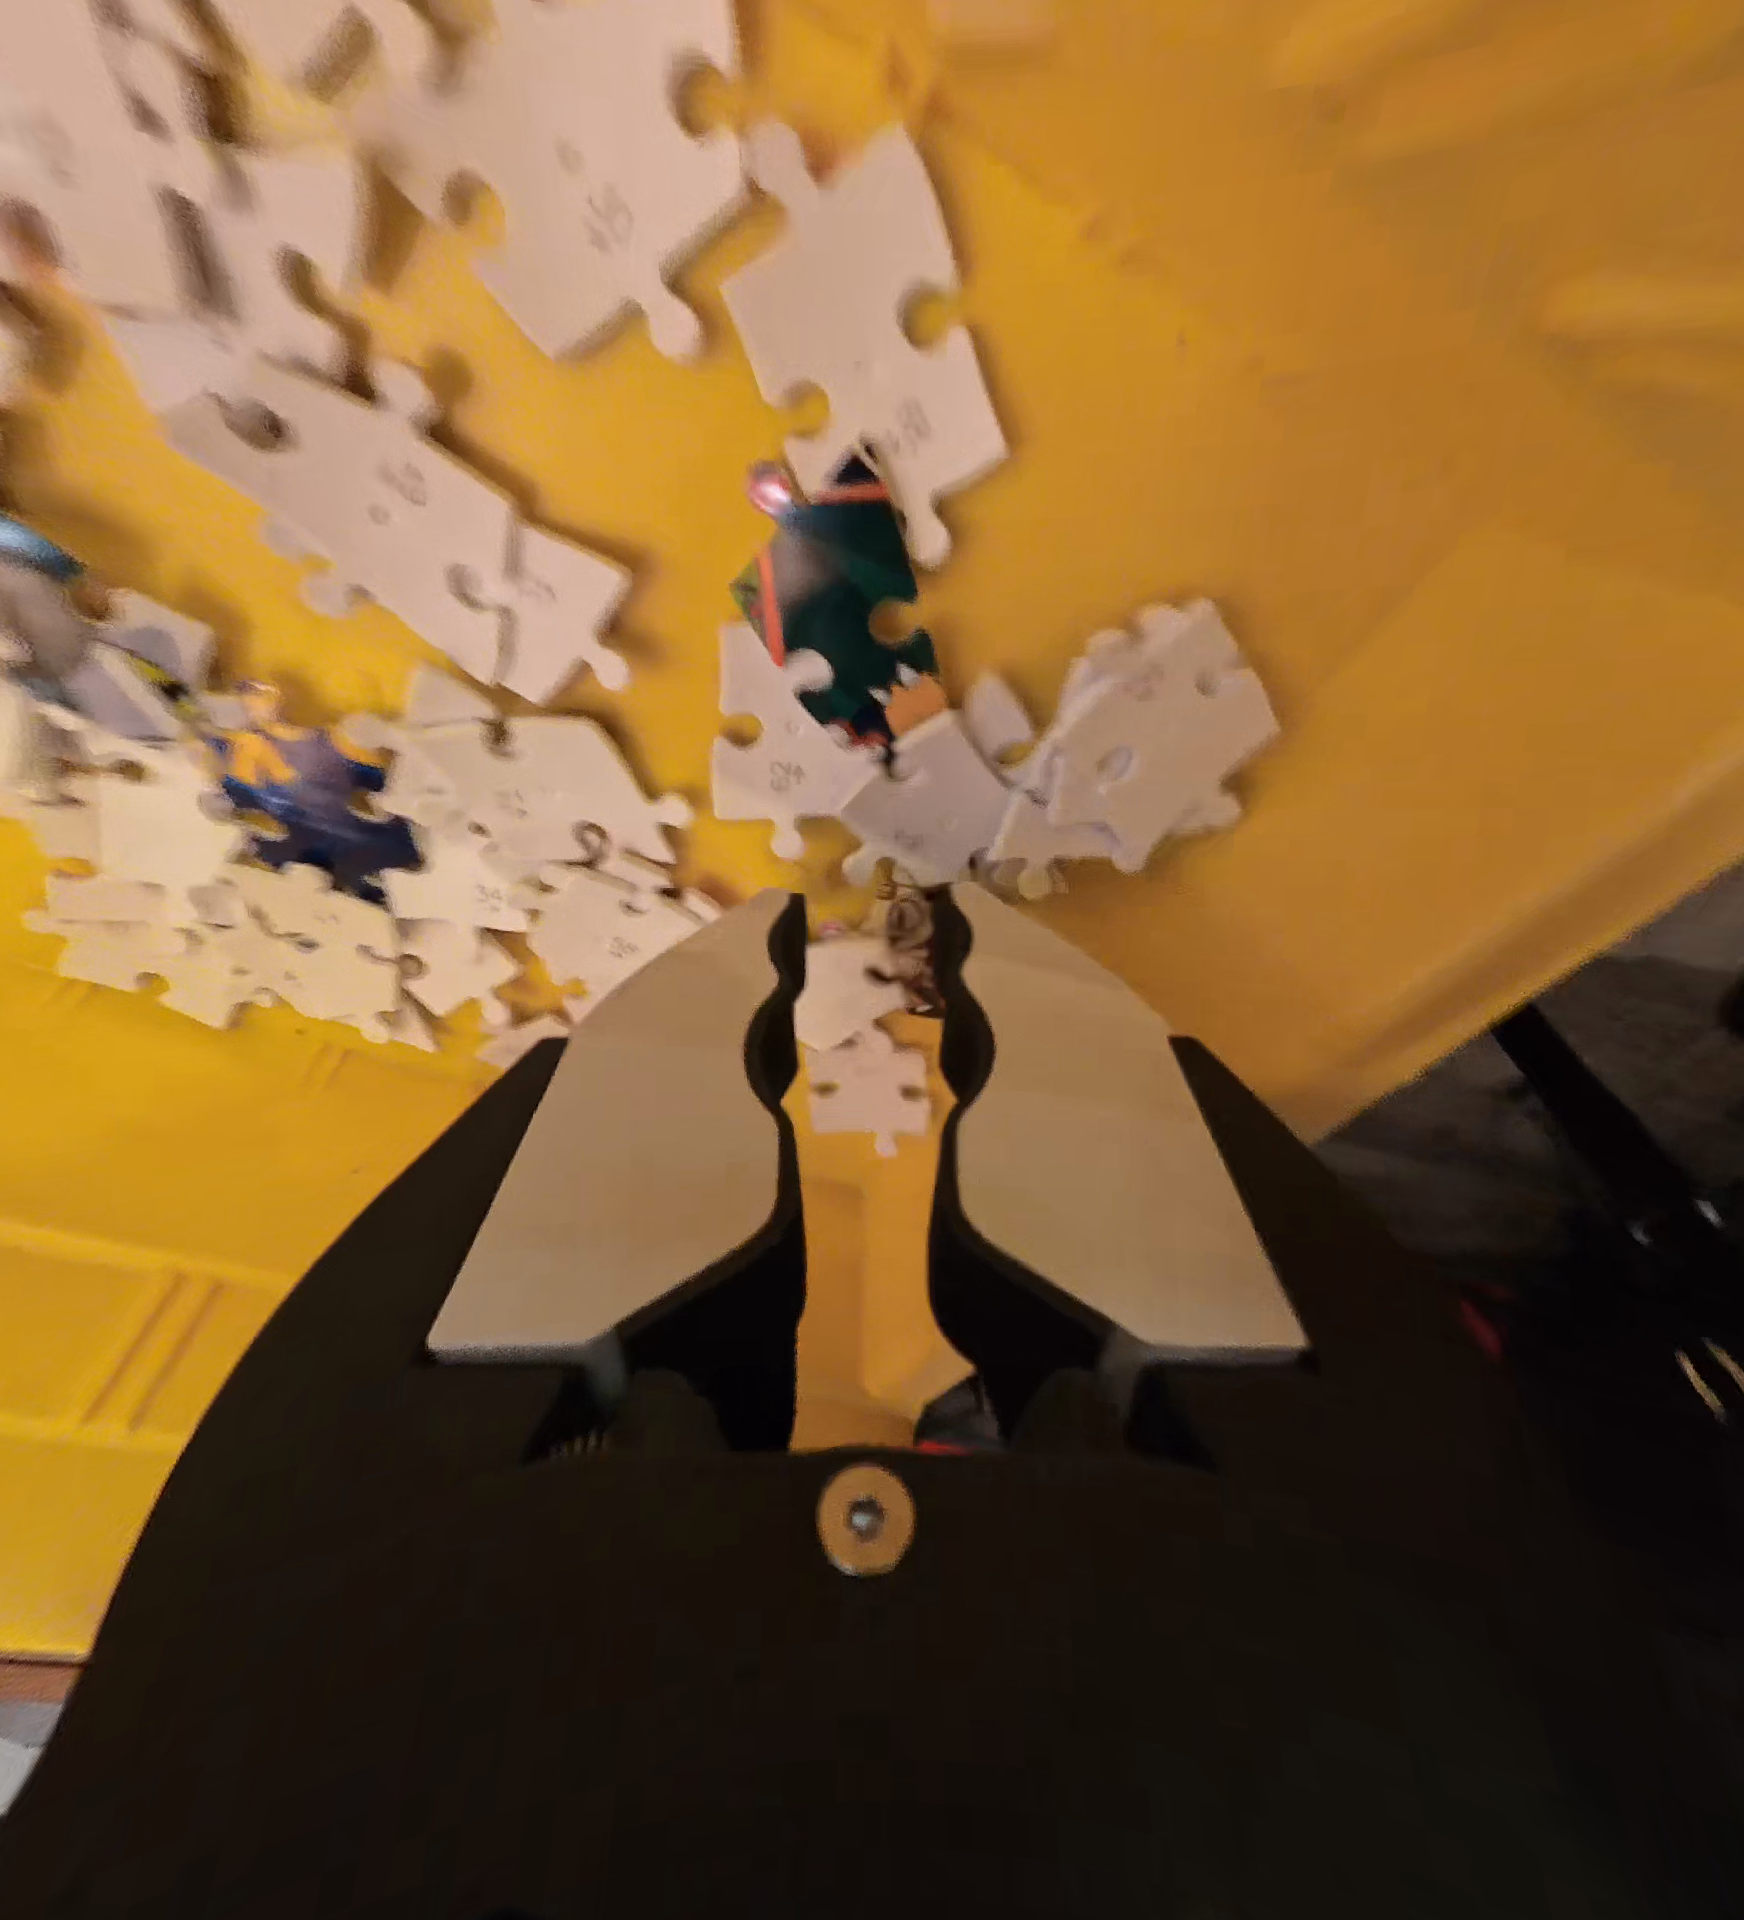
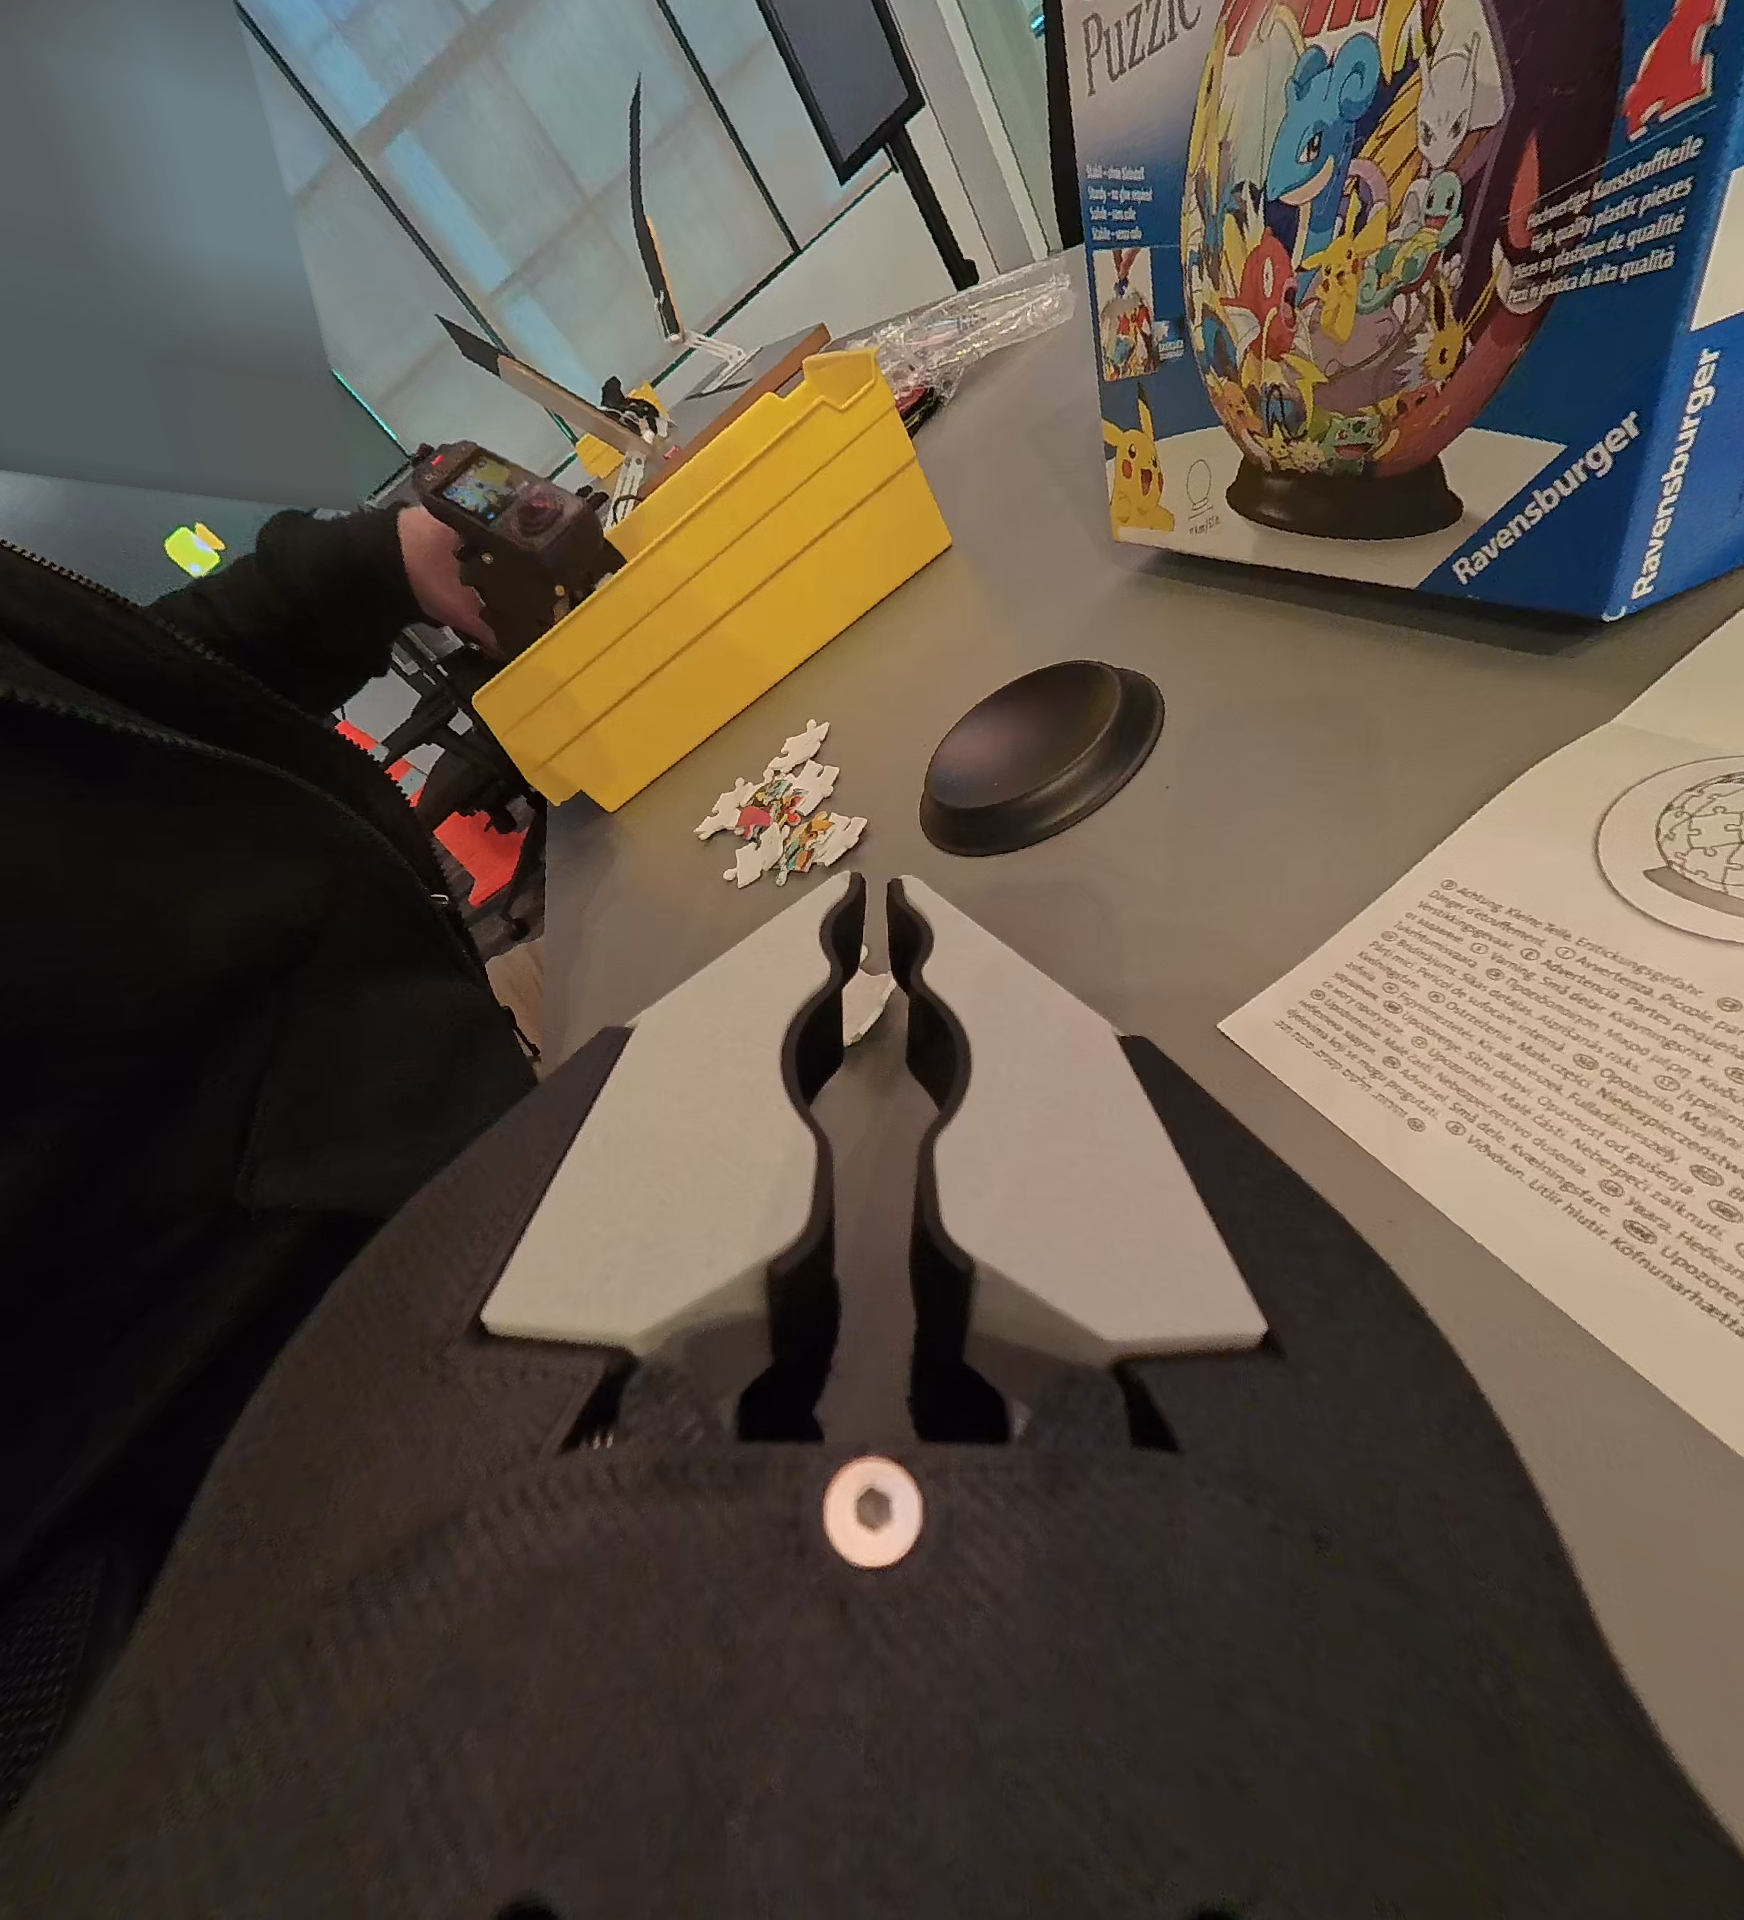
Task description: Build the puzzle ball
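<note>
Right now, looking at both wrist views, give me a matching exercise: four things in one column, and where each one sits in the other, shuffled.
Things:
1. yellow bin
2. black stand
3. puzzle box
4. instruction sheet

Places:
A. far right corner of the table, upright
B. flat at the right edge
C. left table edge, holding loose pieces
D. table centre, beside a small cluster of joined pieces

Pairs: 1-C, 2-D, 3-A, 4-B
</note>
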{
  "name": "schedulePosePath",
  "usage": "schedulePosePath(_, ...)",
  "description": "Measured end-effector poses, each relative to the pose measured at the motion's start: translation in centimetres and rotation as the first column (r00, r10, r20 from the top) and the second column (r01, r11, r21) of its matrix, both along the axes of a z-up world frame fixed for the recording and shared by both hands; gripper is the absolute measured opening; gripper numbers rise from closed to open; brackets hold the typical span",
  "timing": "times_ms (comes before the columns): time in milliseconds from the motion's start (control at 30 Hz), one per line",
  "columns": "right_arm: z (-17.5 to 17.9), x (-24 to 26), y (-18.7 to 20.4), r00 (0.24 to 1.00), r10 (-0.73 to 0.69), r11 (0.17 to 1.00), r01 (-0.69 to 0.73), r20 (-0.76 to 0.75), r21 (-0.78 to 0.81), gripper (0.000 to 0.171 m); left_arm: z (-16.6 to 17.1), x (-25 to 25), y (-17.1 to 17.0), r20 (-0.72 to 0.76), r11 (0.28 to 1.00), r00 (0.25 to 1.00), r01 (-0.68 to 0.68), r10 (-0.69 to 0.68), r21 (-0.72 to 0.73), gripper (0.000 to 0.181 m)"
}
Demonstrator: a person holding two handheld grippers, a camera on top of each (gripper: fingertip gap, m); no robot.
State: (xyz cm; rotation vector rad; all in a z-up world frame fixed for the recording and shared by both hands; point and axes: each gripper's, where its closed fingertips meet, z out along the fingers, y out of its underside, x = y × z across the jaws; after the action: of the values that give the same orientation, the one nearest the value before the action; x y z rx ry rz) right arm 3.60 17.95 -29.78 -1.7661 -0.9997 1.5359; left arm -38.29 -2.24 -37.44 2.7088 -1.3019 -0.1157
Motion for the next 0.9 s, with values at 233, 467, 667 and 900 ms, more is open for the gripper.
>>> schedulePosePath(233,0.1,0.0,0.0,1.0,0.001,1.0,-0.001,-0.004,0.002,0.003,2.1,0.6,2.5,0.167,0.98,0.979,-0.141,0.118,0.137,0.026)
schedulePosePath(467,0.0,0.0,0.0,1.0,-0.001,1.0,0.001,0.001,0.001,0.003,0.2,2.8,0.0,0.195,0.998,0.979,-0.063,0.063,-0.007,0.052)
schedulePosePath(667,-0.1,0.0,0.0,1.0,0.002,1.0,-0.002,0.007,-0.001,0.003,0.6,3.1,1.6,0.177,0.994,0.982,-0.078,0.064,0.078,0.027)
schedulePosePath(900,-0.1,0.0,0.0,1.0,0.001,1.0,-0.001,0.005,0.0,0.003,2.3,-0.8,5.6,0.169,0.921,0.955,-0.283,0.244,0.267,0.005)
